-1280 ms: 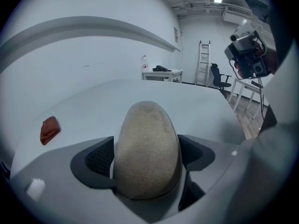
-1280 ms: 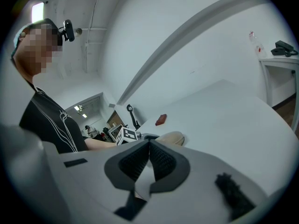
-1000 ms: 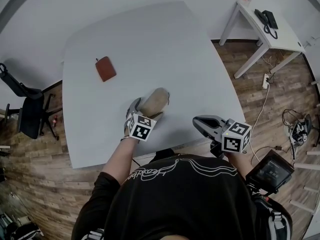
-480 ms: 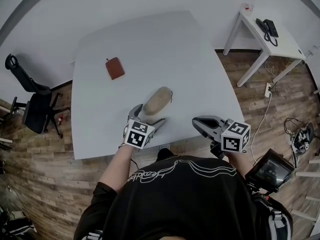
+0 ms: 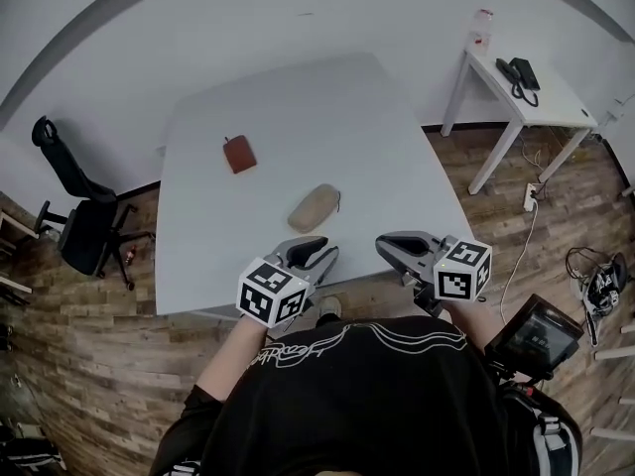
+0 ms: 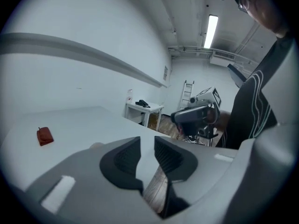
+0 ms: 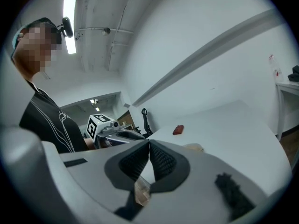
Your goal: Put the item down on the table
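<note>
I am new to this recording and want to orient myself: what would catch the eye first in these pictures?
A tan pouch lies near the middle of the pale table, with a small red-brown wallet farther back to the left. Both grippers hover at the near edge: the left gripper, its fingers closing on nothing, and the right gripper, fingers together and empty.

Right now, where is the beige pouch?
In the head view the beige pouch lies free on the grey table, centre-left, just beyond the left gripper, whose empty jaws are closing; the red wallet sits farther back to its left.
</note>
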A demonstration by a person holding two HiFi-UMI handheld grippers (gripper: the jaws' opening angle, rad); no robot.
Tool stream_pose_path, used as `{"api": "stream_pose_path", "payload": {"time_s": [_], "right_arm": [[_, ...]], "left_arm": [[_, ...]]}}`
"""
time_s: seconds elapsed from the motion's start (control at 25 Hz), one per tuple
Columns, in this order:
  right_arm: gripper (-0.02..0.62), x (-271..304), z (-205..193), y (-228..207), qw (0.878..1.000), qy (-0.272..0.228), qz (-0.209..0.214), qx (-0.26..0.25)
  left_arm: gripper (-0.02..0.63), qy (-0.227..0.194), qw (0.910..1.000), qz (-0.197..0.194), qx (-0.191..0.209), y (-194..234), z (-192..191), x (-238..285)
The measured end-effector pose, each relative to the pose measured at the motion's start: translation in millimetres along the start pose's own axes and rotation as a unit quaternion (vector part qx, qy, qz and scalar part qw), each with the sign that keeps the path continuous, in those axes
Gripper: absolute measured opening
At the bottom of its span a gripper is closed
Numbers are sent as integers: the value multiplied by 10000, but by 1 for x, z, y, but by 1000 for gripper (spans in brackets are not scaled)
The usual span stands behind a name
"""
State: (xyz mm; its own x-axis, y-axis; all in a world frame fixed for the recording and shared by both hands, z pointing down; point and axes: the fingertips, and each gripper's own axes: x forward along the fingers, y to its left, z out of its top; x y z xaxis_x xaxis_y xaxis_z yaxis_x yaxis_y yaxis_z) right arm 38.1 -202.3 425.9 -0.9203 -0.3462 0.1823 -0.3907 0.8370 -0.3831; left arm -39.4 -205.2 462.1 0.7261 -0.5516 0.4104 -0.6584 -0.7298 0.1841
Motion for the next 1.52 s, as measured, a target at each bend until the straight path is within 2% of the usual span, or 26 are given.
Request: {"api": "stream_pose_path", "payload": {"time_s": [0.08, 0.24, 0.32, 0.48, 0.6, 0.84, 1.24, 1.52], "right_arm": [[9, -1, 1, 10, 9999, -4, 89, -99], [9, -2, -4, 28, 9994, 23, 266, -206], [9, -2, -8, 31, 9993, 48, 310, -206], [8, -2, -12, 39, 9986, 152, 427, -278], [8, -1, -12, 48, 9979, 192, 479, -384], [8, -1, -16, 45, 9982, 240, 405, -370], [8, 23, -7, 45, 9991, 213, 194, -325], [8, 30, 2, 49, 9997, 129, -3, -195]], "left_arm": [[11, -75, 9999, -85, 23, -14, 7, -8], [6, -164, 9966, -787, -171, -47, 6, -15], [6, -167, 9954, -925, -184, -56, 6, -16], [6, -124, 9965, -831, 28, -63, 6, -19], [6, -157, 9964, -832, -29, -67, 7, -23], [6, -248, 9957, -881, -113, -70, 11, -22], [6, -125, 9970, -763, -87, -41, 7, -36], [5, -40, 9954, -950, -153, -33, 10, -50]]}}
